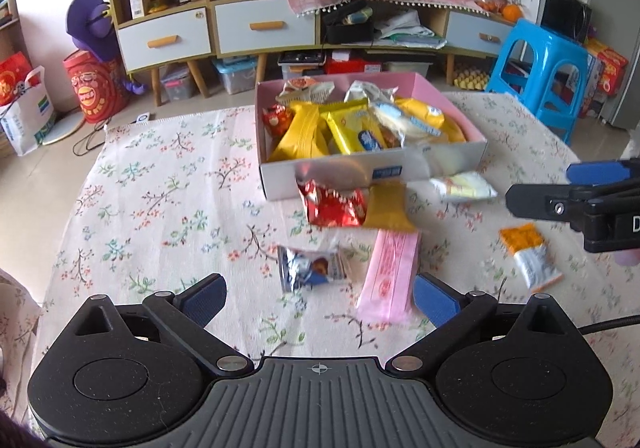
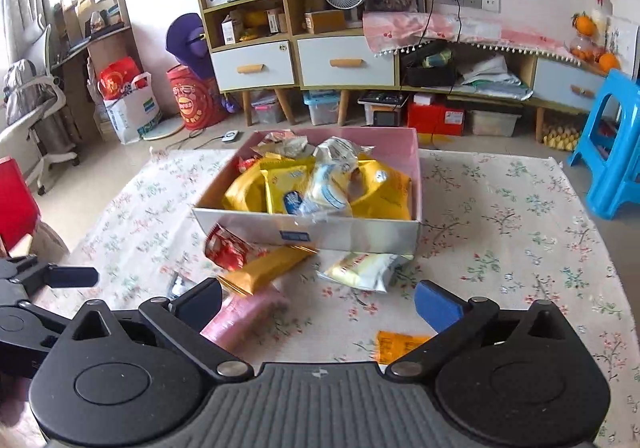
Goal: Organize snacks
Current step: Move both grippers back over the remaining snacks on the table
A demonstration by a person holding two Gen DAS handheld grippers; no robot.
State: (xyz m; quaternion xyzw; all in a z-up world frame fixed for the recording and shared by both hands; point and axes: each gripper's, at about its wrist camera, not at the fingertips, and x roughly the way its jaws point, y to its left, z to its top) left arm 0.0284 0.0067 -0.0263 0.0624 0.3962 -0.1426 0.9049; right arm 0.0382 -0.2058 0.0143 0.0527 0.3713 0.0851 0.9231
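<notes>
sitting near the far edge of the table (image 1: 168, 183), under a floral cloth, the box (image 1: 440, 161) is an open cardboard rectangle, pink inside and white outside, heaped with crinkly yellow, white and red snacks (image 1: 352, 127). loose packs lie on the cloth in front of its near wall: a shiny red foil pack (image 1: 336, 203) touching a flat yellow pack (image 1: 390, 207), a pale pack (image 1: 464, 187) just beside the box's right corner, a long pink pack (image 1: 392, 276), a blue-silver pack (image 1: 310, 268) and an orange-white pack (image 1: 528, 256) closer to the near edge.

left gripper (image 1: 320, 298) hovers over the near part of the table with its blue-padded fingers spread wide; the blue-silver pack and pink pack lie beyond the gap, not touched. right gripper (image 2: 318, 306) also has its jaws spread wide, nothing between the pads; the pink pack and an orange pack lie blurred below it. nothing blocks the way to the box.

a blue plastic stool (image 1: 548, 75) stands past the table's far right corner.
</notes>
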